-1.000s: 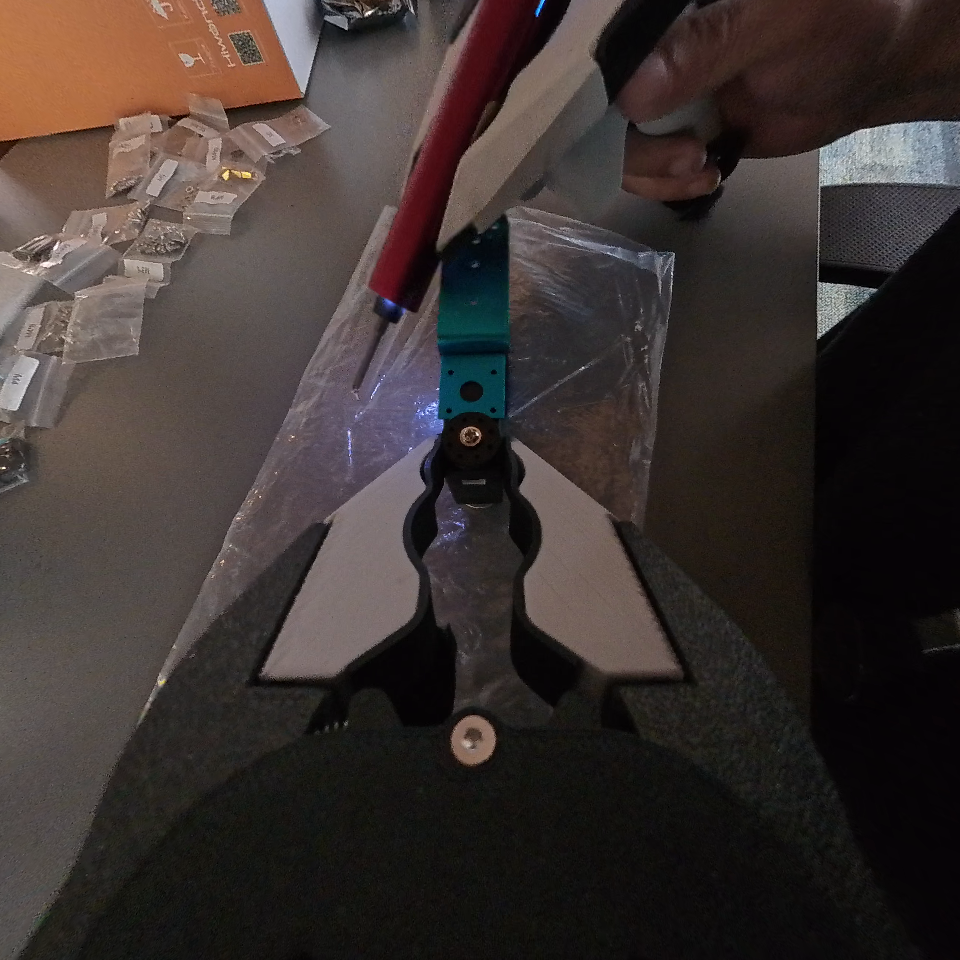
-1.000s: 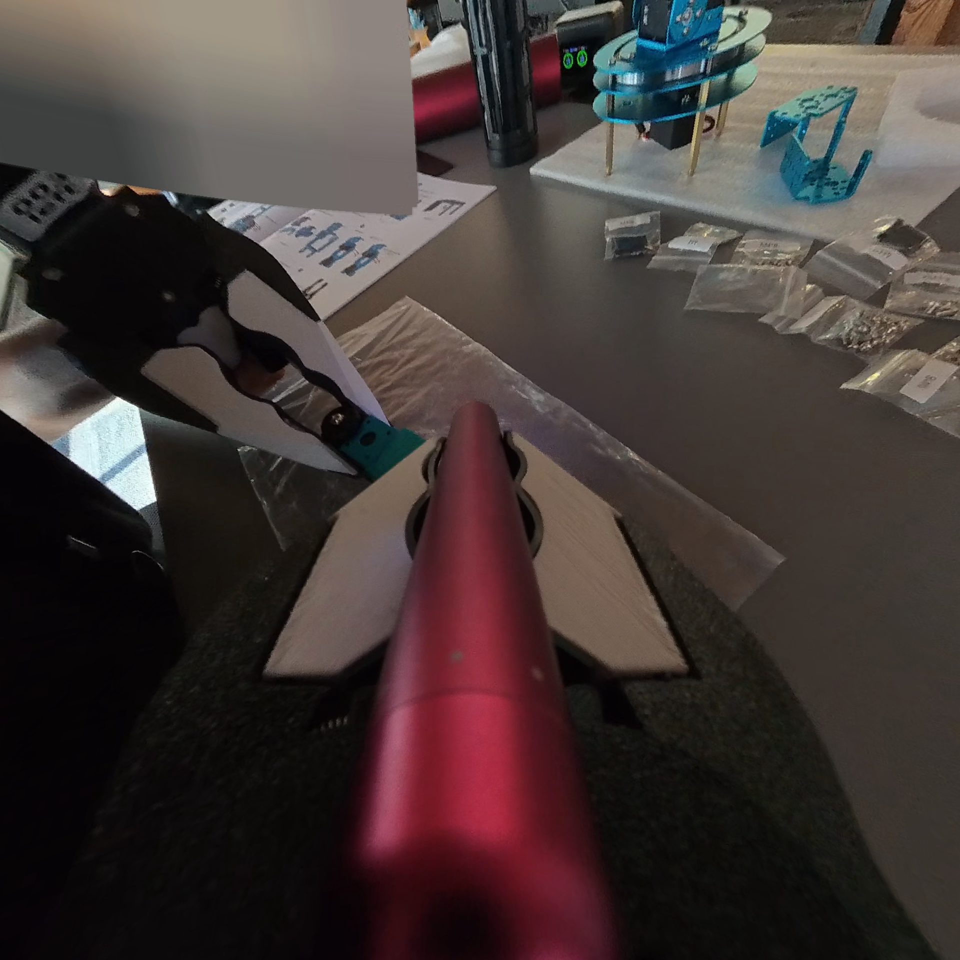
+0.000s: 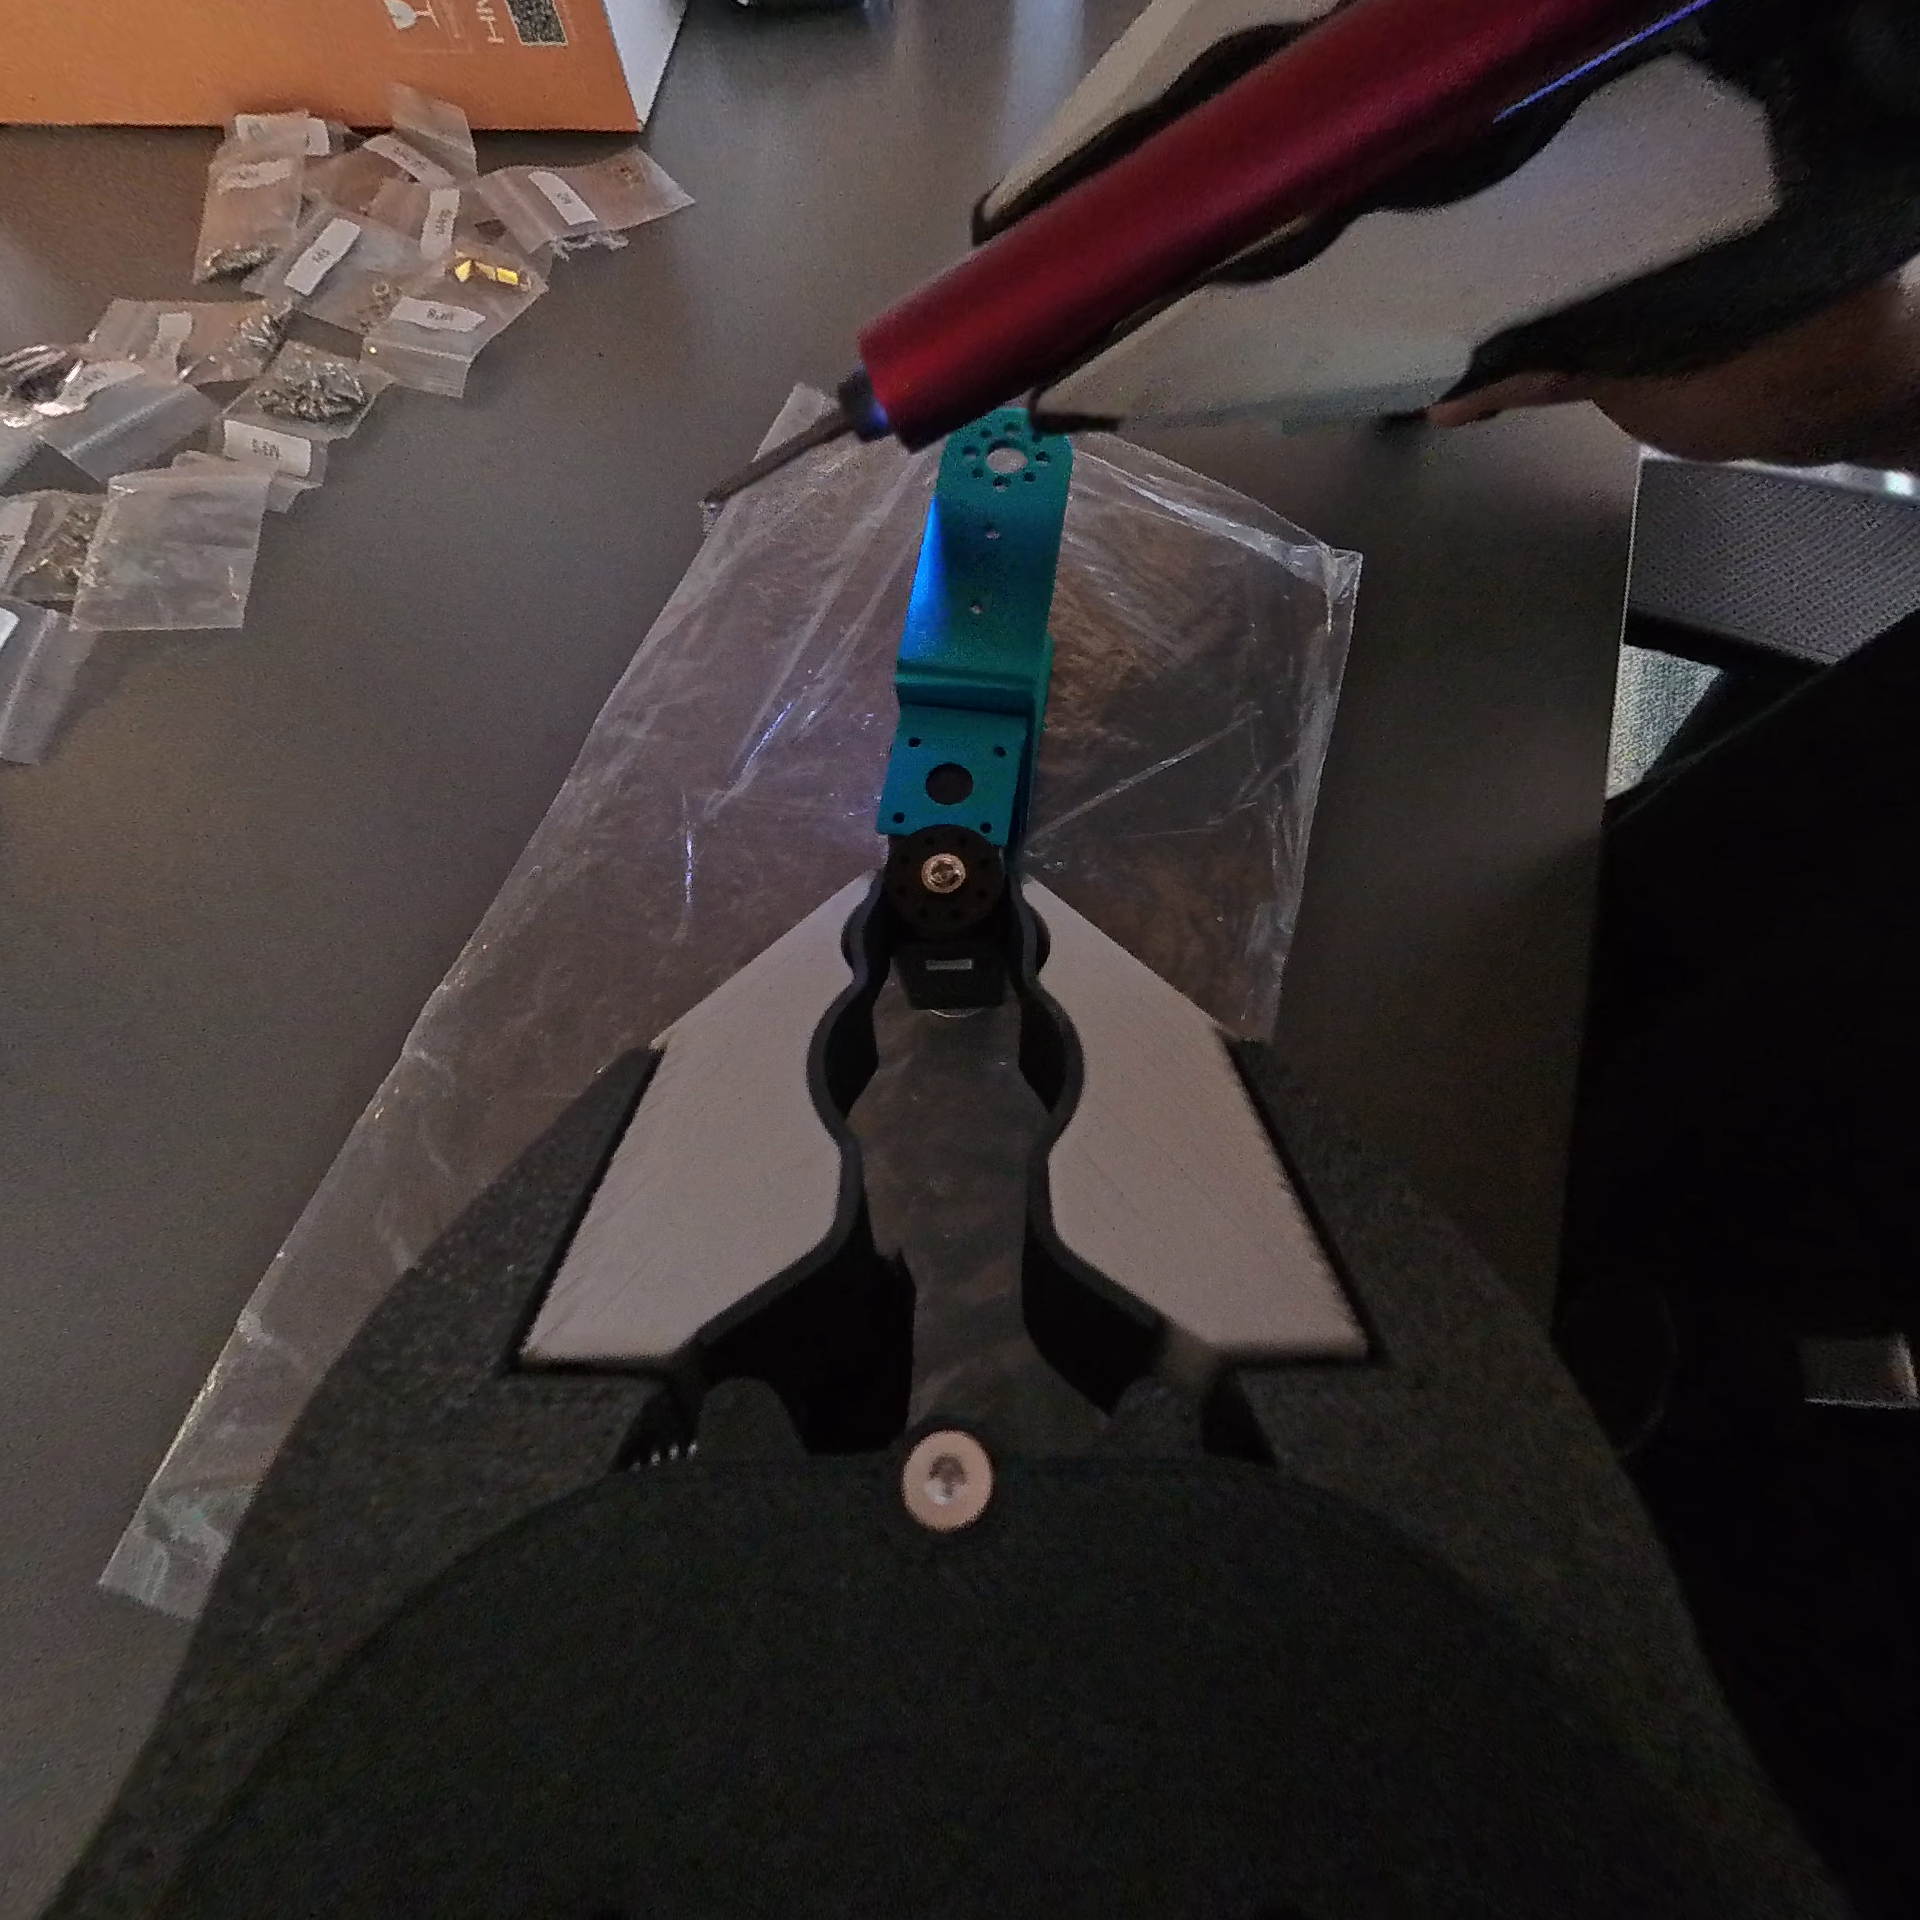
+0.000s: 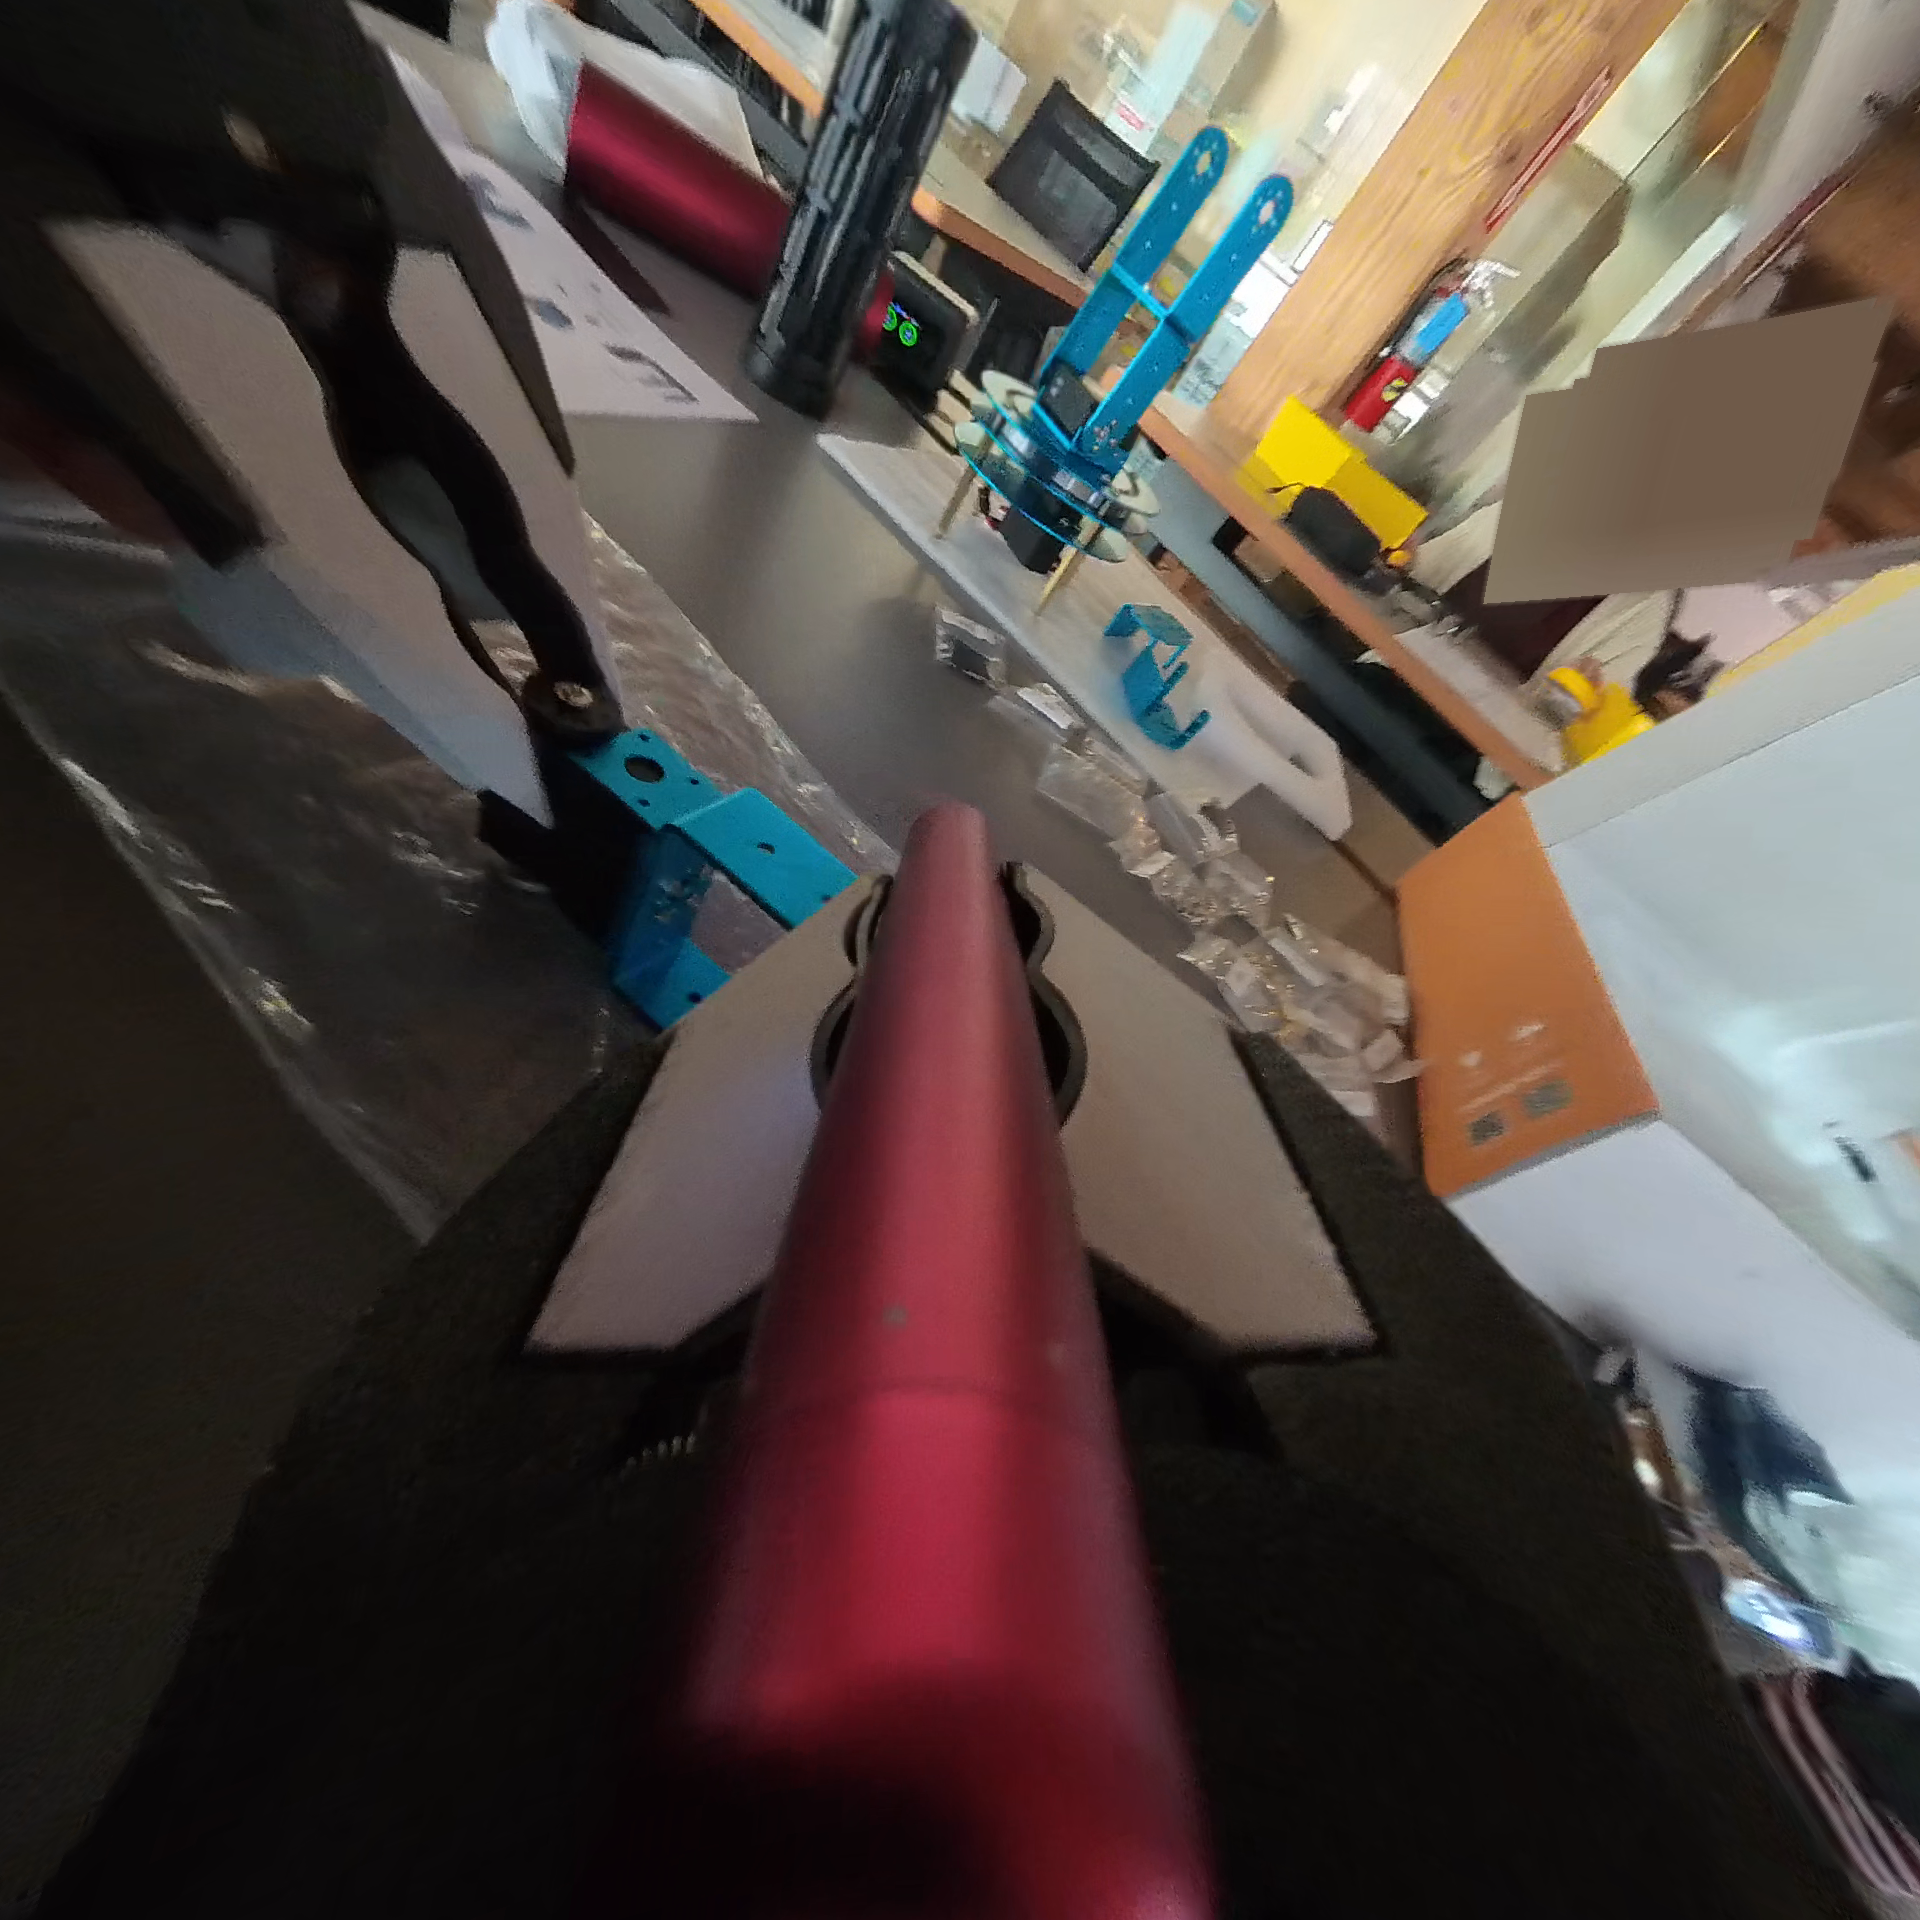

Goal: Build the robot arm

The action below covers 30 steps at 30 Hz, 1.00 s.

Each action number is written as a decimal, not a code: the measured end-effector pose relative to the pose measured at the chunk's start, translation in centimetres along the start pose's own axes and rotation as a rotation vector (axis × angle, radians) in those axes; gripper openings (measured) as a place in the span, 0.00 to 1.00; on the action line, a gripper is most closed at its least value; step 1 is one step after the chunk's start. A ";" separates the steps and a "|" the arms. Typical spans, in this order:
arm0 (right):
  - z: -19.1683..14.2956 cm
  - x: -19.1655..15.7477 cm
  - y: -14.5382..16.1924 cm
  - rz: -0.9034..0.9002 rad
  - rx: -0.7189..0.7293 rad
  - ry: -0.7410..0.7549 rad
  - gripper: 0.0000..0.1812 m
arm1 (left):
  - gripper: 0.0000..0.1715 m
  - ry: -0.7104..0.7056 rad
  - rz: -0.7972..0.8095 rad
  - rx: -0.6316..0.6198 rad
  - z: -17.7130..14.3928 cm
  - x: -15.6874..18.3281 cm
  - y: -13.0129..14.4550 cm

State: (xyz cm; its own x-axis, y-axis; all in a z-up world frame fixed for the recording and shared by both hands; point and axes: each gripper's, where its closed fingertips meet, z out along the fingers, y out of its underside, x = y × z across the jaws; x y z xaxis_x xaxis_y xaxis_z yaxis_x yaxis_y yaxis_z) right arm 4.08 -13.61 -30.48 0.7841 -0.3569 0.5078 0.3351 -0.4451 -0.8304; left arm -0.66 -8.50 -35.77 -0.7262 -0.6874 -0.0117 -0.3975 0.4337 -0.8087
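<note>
My left gripper is shut on a small black servo with a round horn. A teal metal bracket is fixed to the servo and reaches away over a clear plastic bag. My right gripper is shut on a red electric screwdriver. In the left wrist view the screwdriver slants in from the top right, with its bit just left of the bracket's far end. In the right wrist view the left gripper and bracket lie to the left of the screwdriver.
Several small bags of hardware and an orange box lie to the left. A blue robot arm assembly and a blue bracket stand on white foam, beside a black cylinder and a printed sheet. The table edge and a chair are to the right. Spacing between my two grippers at the tips: around 9 cm.
The right gripper has swung the screwdriver up and to the right, off the bracket's top, and tilted it flatter. The left gripper still holds the servo and bracket.
</note>
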 end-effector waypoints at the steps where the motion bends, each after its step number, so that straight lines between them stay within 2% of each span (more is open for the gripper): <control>1: 0.1 -0.1 0.1 -0.019 -0.003 0.012 0.11 | 0.12 0.003 0.000 -0.001 0.0 0.1 0.0; 9: -0.2 -0.3 0.7 -0.120 -0.023 0.063 0.11 | 0.12 0.008 -0.056 -0.002 0.1 0.3 -0.1; 17: -0.5 -0.3 0.9 -0.194 -0.012 0.102 0.12 | 0.12 0.015 -0.039 -0.002 0.2 0.7 -0.2; 30: -0.4 -0.3 1.2 -0.184 0.003 0.092 0.12 | 0.12 0.029 0.017 0.008 0.1 1.2 -0.3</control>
State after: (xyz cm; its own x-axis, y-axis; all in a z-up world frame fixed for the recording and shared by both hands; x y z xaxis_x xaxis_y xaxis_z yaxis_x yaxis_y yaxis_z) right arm 3.99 -14.34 -31.54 0.6588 -0.3431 0.6695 0.4697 -0.5075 -0.7224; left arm -1.35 -9.53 -35.59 -0.7486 -0.6630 -0.0082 -0.3808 0.4400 -0.8132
